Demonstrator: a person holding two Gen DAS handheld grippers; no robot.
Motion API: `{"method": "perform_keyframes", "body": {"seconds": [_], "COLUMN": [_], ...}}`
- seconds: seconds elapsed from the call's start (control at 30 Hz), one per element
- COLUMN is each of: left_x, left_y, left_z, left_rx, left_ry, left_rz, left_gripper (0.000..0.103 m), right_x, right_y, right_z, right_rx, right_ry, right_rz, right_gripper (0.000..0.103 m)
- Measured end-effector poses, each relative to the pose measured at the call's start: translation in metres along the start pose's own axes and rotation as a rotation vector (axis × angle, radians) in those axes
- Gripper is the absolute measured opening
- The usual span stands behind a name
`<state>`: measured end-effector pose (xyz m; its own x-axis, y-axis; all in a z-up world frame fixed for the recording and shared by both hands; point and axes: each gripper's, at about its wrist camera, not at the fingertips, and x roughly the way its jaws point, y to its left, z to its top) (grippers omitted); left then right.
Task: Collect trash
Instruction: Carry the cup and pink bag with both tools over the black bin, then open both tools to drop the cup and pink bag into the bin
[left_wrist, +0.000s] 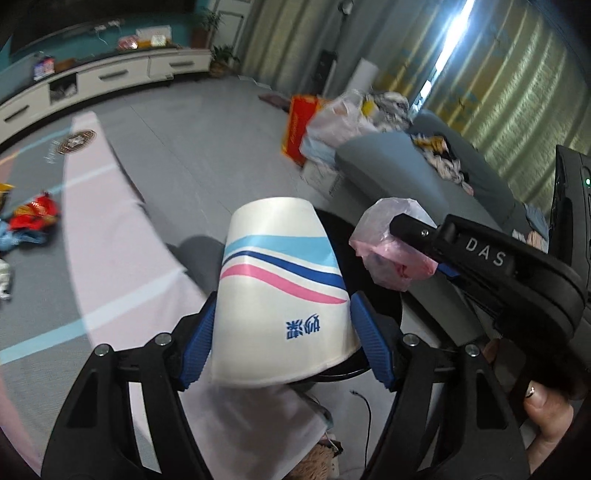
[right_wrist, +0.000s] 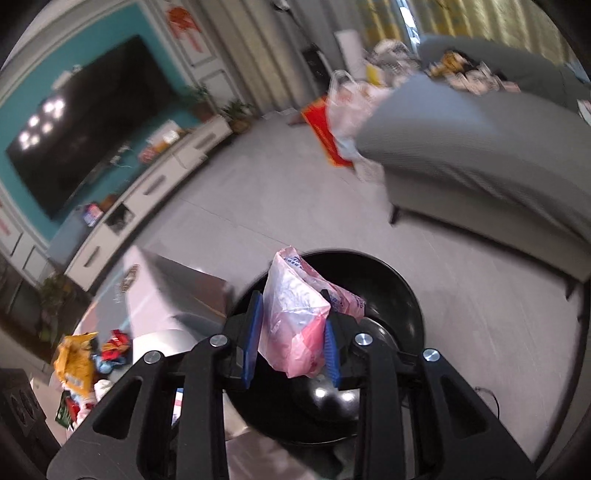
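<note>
Jaws pinch a paper cup (left_wrist: 284, 291) and plastic bag (right_wrist: 295, 317).

The paper cup (left_wrist: 282, 291) hides most of the black bin (left_wrist: 384, 306) behind it, and the cup's open end faces away. The pink plastic bag (right_wrist: 295, 321) covers part of the bin's interior. Motion blur smears the sofa (right_wrist: 480, 162). The wrappers (right_wrist: 77, 365) on the table are unreadable.

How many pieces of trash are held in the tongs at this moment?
2. A paper cup sits between the left tongs; a crumpled pink plastic bag is in the right tongs, above the black bin.
</note>
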<state>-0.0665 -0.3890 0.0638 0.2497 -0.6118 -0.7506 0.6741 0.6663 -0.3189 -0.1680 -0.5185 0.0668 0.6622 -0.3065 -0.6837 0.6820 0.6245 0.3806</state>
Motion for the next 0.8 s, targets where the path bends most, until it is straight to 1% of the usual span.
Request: {"method": "perform_keyframes", "body": {"seconds": [0.07,0.1,0.13,0.2,0.27,0.3,0.33,0.37,0.4,0.43,0.5,0.57,0.6,0.67,0.8], "left_x": [0.014,0.019,0.027,0.037,0.044,0.044,0.044,0.043,0.04,0.036,0.023,0.01,0.0,-0.022,-0.073], "left_y": [-0.001,-0.002,-0.003,-0.004,-0.002,-0.002,0.0,0.001,0.003,0.003,0.008,0.014,0.019,0.026,0.051], "left_z": [0.001,0.002,0.001,0.001,0.001,-0.001,-0.001,-0.002,-0.003,-0.003,-0.002,0.001,0.001,0.0,-0.004], "left_rx": [0.007,0.01,0.011,0.007,-0.01,-0.018,-0.029,-0.033,-0.031,-0.029,-0.038,-0.049,-0.054,-0.059,-0.083], "left_ry": [0.03,0.04,0.054,0.073,0.074,0.071,0.062,0.055,0.046,0.04,0.012,-0.022,-0.046,-0.083,-0.182], "left_rz": [-0.007,-0.008,-0.008,-0.023,-0.038,-0.034,-0.028,-0.021,-0.016,-0.01,0.011,0.042,0.062,0.095,0.198], "left_gripper": [0.066,0.057,0.052,0.052,0.059,0.071,0.083,0.084,0.085,0.088,0.095,0.098,0.1,0.1,0.1], "right_x": [0.007,0.008,0.009,0.014,0.018,0.02,0.021,0.022,0.02,0.018,0.012,0.005,0.001,-0.005,-0.019], "right_y": [-0.011,-0.014,-0.017,-0.022,-0.024,-0.024,-0.022,-0.022,-0.022,-0.022,-0.019,-0.013,-0.009,-0.001,0.024], "right_z": [0.001,-0.001,-0.001,0.001,0.0,0.0,0.001,0.001,0.001,0.001,0.002,0.002,0.002,0.002,0.0], "right_rx": [0.025,0.035,0.042,0.056,0.061,0.054,0.049,0.048,0.053,0.058,0.056,0.042,0.034,0.023,-0.02], "right_ry": [0.02,0.024,0.026,0.039,0.051,0.057,0.06,0.06,0.058,0.051,0.026,0.004,-0.007,-0.027,-0.068], "right_rz": [-0.03,-0.04,-0.042,-0.05,-0.063,-0.075,-0.081,-0.084,-0.081,-0.076,-0.07,-0.066,-0.059,-0.047,0.001], "right_gripper": [0.031,0.032,0.032,0.033,0.033,0.034,0.04,0.046,0.06,0.07,0.076,0.078,0.081,0.084,0.089]}}
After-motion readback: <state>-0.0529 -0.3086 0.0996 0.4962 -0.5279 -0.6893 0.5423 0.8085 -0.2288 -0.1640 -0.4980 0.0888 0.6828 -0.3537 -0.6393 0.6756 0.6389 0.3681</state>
